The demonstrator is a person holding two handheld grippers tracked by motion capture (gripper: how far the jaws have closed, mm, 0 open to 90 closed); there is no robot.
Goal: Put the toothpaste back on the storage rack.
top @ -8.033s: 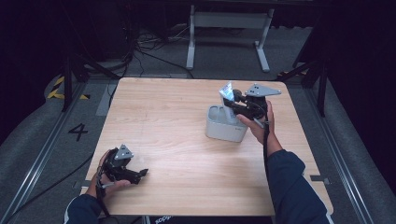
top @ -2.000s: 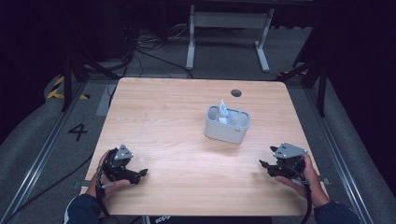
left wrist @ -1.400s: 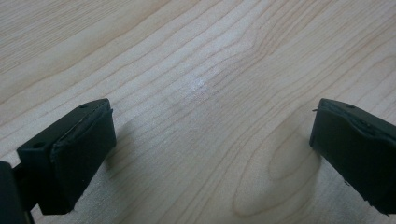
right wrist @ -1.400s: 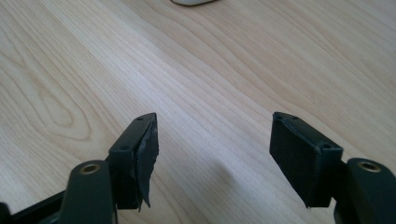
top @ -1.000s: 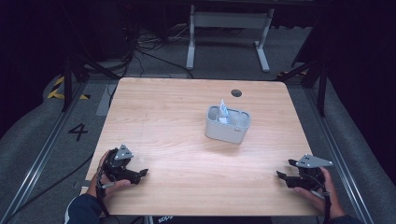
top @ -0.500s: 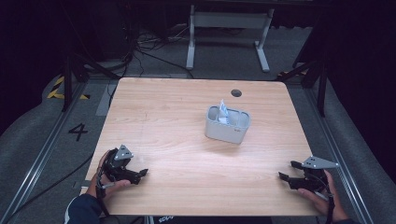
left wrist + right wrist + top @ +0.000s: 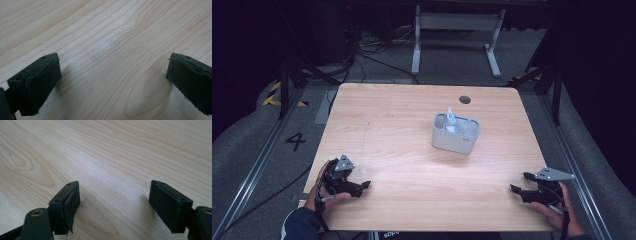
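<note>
Grey holder [image 7: 456, 134] well apart from right gripper [image 7: 519, 183]

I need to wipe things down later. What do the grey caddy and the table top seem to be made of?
Grey caddy: probably moulded plastic, matte, with rounded corners and even colour. Table: pale wood or wood-look laminate, judging by the grain lines and knots in both gripper views; smooth, with a slight sheen. Which of the two, I cannot tell.

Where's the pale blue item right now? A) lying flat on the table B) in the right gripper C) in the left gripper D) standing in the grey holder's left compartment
D: the pale blue item stands up out of the left compartment of the grey holder; both grippers rest open and empty near the table's front corners.
</note>
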